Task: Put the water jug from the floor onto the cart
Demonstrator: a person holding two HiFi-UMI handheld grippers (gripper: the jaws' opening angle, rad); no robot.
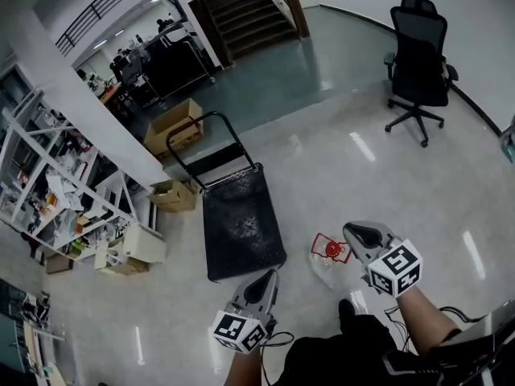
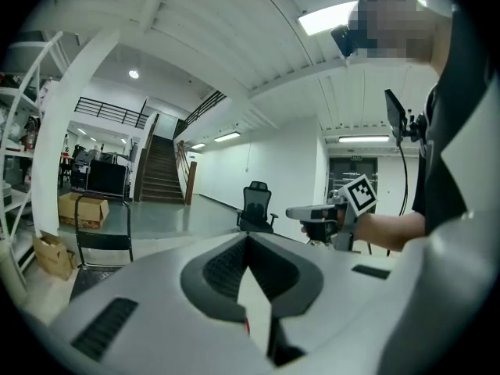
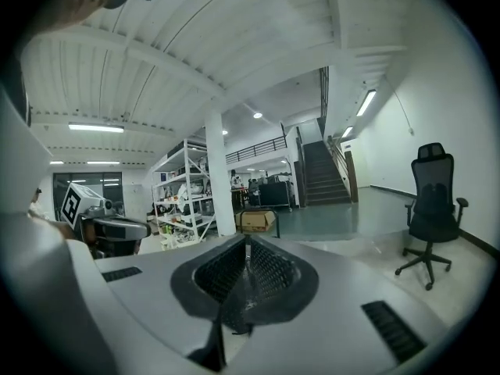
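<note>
Both grippers are out in front, side by side, each a smooth grey plastic shell with a black-and-white marker cube at the back. The left gripper (image 1: 268,278) has its jaws together at the tips, with nothing between them. The right gripper (image 1: 355,231) is the same: its dark ribbed pads are pressed together and it carries nothing.

The water jug (image 1: 327,262) is down on the floor (image 1: 338,167). It is one clear plastic jug with a red cap and a thin red wire handle. It sits just right of the cart's near corner, apart from it, and in the head view it is right beside the right gripper's nose.

There is one cart (image 1: 241,223), a flat rectangular platform with a black textured deck. A black tube handle loops up at its far end.

The floor is pale, glossy and speckled, with ceiling lights streaking across it.

Two open brown cardboard boxes sit near the handle end, a large box (image 1: 172,124) and a small box (image 1: 172,194). Both are beside a white square column (image 1: 88,103).

Cluttered white metal shelving (image 1: 48,191) fills the left side. One black mesh office chair (image 1: 418,55) on castors stands well off to the right. A dark staircase (image 1: 241,6) rises at the back.
</note>
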